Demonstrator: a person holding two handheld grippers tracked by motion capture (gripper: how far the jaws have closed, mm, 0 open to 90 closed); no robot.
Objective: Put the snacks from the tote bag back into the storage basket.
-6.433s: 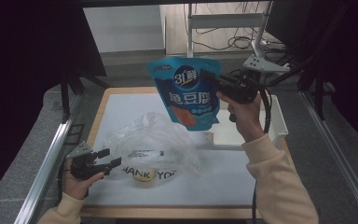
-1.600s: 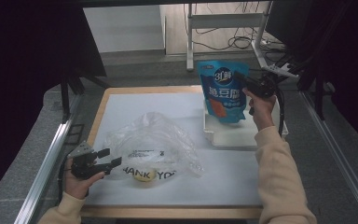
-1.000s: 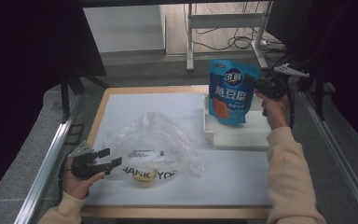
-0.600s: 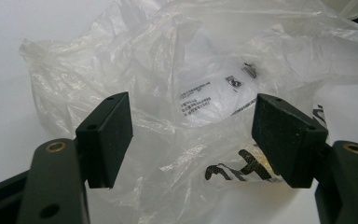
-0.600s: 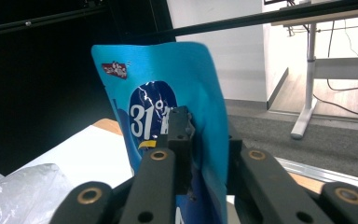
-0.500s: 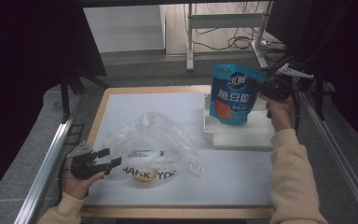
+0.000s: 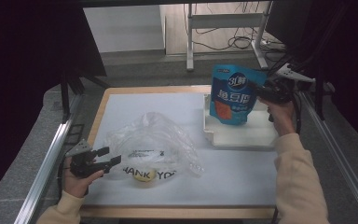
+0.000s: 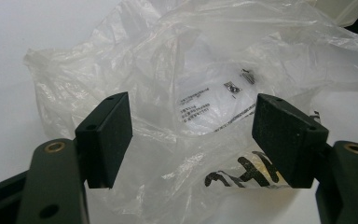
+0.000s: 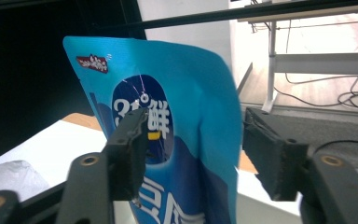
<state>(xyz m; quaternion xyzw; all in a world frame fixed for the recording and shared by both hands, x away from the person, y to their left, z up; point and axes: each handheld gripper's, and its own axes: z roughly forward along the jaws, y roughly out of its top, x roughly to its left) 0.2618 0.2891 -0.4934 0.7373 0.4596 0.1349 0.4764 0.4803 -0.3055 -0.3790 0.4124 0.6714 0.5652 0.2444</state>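
A blue snack pouch [image 7: 232,95] stands upright in the white tray [image 7: 242,136] at the back right. My right gripper [image 7: 257,91] is at the pouch's right edge. In the right gripper view its jaws stand apart around the pouch [image 9: 186,116], the right jaw clear of it, so this gripper [image 9: 196,144] is open. At the front left a crumpled clear plastic bag [image 7: 154,140] with black lettering lies on the mat, a yellow round thing [image 7: 142,175] inside it. My left gripper [image 7: 108,157] is open and rests just left of the bag [image 8: 205,70], jaws [image 8: 193,135] pointing into it.
A white mat [image 7: 233,175] covers the wooden table. Metal rails run along both sides. Beyond the far edge are a floor with cables and a desk frame [image 7: 223,21].
The right hand carried the pouch from above the table's middle over to the right and down into the tray. The left gripper and the bag stayed put.
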